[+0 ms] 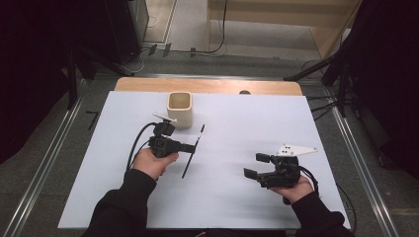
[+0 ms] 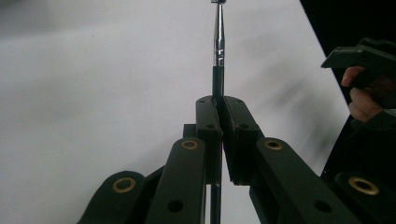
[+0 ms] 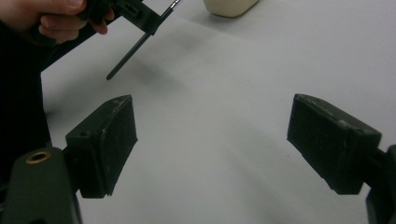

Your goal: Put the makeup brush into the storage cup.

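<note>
A slim black stick [image 1: 186,168] with a silver metal section near its far end [image 2: 218,42] is clamped between the jaws of my left gripper [image 1: 190,147], which is shut on it just above the white sheet. In the left gripper view the jaws of the left gripper [image 2: 218,100] meet around the stick's black shaft. A cream cup [image 1: 179,108] stands upright just behind that hand. My right gripper [image 1: 253,165] hovers at the front right, open with nothing between its pads [image 3: 212,135]. The right gripper view catches the stick [image 3: 128,56] and the cup [image 3: 231,7].
A white sheet [image 1: 247,128] covers the wooden table [image 1: 207,85]. Metal rails run along both sides of the table. Dark stands and cables stand at the back right. The other hand with its gripper [image 2: 359,56] appears at the right edge of the left gripper view.
</note>
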A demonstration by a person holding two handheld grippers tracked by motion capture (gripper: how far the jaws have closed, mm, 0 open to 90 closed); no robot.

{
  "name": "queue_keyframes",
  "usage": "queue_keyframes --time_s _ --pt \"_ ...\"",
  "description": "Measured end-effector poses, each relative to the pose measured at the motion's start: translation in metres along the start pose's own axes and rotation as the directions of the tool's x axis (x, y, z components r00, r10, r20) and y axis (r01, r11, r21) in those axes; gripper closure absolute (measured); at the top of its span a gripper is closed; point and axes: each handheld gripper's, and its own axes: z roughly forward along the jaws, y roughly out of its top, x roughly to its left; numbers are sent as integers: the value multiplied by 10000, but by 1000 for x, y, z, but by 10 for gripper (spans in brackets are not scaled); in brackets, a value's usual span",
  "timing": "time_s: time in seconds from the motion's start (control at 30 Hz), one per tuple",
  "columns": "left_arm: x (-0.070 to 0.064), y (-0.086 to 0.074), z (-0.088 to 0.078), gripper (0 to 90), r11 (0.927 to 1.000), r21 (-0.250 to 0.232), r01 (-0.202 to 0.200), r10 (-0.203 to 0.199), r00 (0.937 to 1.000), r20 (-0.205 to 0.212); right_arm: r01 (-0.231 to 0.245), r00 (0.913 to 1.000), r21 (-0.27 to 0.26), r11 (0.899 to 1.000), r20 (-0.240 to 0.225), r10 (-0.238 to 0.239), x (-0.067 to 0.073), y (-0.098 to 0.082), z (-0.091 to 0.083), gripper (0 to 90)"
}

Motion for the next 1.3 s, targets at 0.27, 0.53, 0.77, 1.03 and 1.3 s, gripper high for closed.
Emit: queue_keyframes --time_s 0.27,0.53,0.77,1.03,1.3 --pt "-2 -10 1 865 9977 -605 309 -245 9942 1045 -761 9971 -143 9970 -25 760 1 5 5 191" --pt "-8 -17 5 865 9925 -1178 342 -183 9909 1337 -1046 9945 -371 9938 -73 1044 4 9 9 219" --pt "-9 -17 8 865 9884 -1446 459 -210 9853 1696 -1355 9895 -99 9907 -525 1348 12 11 24 271" --pt "-9 -17 15 865 9841 -1658 634 -302 9802 1958 -1948 9779 160 9807 -746 1955 18 12 36 292" --pt "-12 -18 21 865 9798 -1860 736 -360 9795 1981 -2271 9709 267 9735 -712 2284 25 12 49 317"
